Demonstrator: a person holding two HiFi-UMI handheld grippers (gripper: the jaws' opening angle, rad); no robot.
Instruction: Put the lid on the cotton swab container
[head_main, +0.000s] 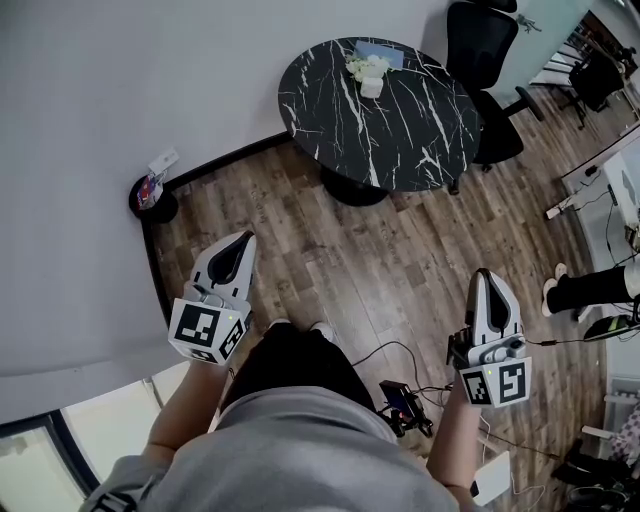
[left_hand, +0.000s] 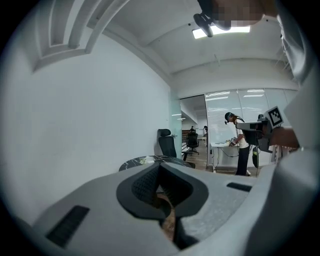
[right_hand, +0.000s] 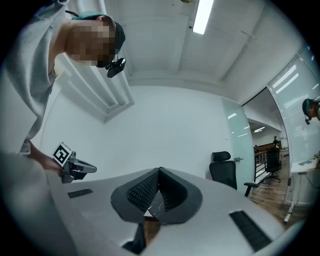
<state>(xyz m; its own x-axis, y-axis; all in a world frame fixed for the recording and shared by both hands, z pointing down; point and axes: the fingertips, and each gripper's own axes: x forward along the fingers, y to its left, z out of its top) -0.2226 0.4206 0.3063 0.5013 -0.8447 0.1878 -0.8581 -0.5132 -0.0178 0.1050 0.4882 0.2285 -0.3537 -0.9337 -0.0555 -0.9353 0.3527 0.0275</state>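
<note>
Far ahead, a round black marble table carries a small white container with white tufts at its top and a flat pale blue thing behind it; too small to tell a lid. My left gripper and right gripper hover over the wooden floor, well short of the table, both pointing toward it. Both are shut with nothing between the jaws. The left gripper view shows its jaws meeting below the table. In the right gripper view the tips touch.
A black office chair stands behind the table at the right. A small dark bin sits by the white wall at the left. Cables and a small device lie by my feet. Another person's legs and white desks are at the right.
</note>
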